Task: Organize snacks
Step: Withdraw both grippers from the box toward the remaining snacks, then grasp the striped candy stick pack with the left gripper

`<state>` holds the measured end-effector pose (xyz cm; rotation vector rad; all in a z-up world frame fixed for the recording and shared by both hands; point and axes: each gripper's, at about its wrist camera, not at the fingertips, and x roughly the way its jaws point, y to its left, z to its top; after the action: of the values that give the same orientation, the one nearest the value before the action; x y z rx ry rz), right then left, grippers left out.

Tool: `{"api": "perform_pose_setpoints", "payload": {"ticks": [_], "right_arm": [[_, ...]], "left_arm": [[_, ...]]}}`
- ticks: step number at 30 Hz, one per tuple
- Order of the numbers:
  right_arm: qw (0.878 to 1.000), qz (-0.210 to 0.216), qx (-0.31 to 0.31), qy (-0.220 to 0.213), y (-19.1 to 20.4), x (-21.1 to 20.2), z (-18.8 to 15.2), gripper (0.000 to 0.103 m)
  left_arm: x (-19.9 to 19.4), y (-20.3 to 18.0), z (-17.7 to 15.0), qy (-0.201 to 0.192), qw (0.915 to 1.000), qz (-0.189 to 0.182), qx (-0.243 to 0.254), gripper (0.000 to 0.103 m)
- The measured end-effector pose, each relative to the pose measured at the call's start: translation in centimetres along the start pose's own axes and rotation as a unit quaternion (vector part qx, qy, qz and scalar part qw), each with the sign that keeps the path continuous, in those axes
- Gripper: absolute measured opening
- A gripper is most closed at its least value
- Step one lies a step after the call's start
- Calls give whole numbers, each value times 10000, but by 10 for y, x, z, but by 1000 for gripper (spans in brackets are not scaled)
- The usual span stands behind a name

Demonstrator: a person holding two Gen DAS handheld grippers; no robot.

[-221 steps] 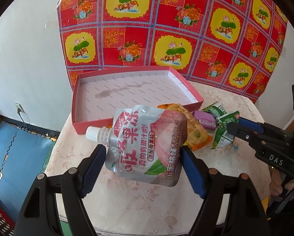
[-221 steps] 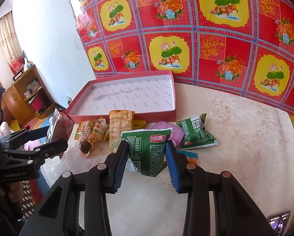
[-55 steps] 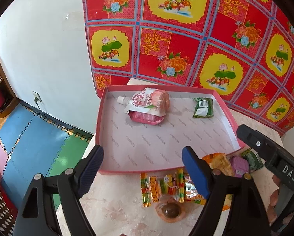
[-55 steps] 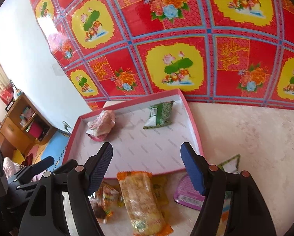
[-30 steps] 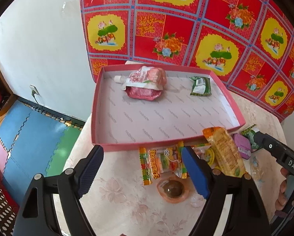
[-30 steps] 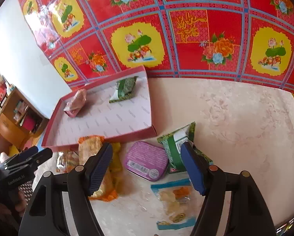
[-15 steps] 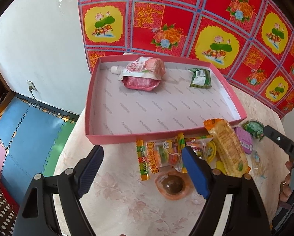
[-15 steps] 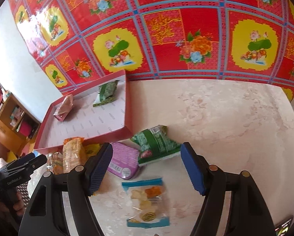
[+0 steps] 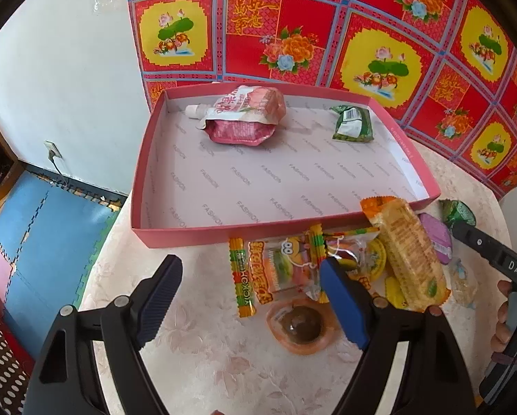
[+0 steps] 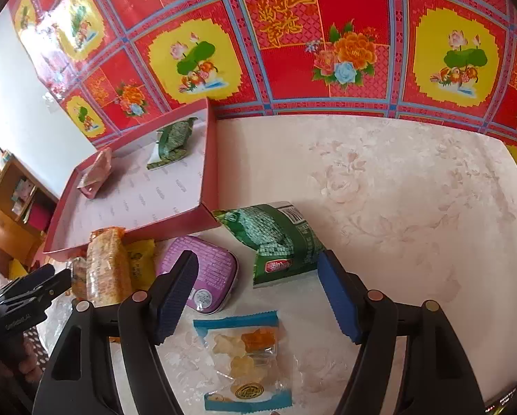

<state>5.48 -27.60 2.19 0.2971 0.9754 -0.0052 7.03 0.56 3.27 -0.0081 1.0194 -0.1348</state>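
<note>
A pink-rimmed box lid (image 9: 189,232) holds a spouted jelly pouch (image 9: 244,114) and a small green packet (image 9: 352,125). In front of it lie a gummy burger packet (image 9: 275,269), an orange cracker bar (image 9: 409,252) and a brown jelly cup (image 9: 301,325). My left gripper (image 9: 250,297) hangs open over the table just left of these, holding nothing. My right gripper (image 10: 256,294) is open above a green snack bag (image 10: 275,238), a purple tin (image 10: 208,273) and a clear blue-edged candy bag (image 10: 246,352), touching none.
The round table (image 10: 396,186) wears a pale floral cloth and backs onto a red and yellow patterned wall sheet (image 10: 327,34). Left of the table lie foam floor mats (image 9: 34,228) and a wooden shelf (image 10: 13,207). A hand (image 9: 504,321) holds the right gripper.
The right gripper has swung right and sunk, so the green bag, purple tin and candy bag now sit between its fingers. The left view has drawn slightly nearer to the snacks before the lid.
</note>
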Motion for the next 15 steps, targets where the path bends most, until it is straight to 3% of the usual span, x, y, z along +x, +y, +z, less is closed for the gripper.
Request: {"api": "perform_pose_setpoints", "payload": {"ticks": [7, 15], "right_arm": [[9988, -447, 159, -125, 3, 5, -2, 73], [9965, -520, 431, -490, 3, 5, -9, 73]], "left_arm": [[6, 4, -2, 14, 9999, -114, -111, 84], [12, 0, -5, -39, 10000, -64, 8, 74]]}}
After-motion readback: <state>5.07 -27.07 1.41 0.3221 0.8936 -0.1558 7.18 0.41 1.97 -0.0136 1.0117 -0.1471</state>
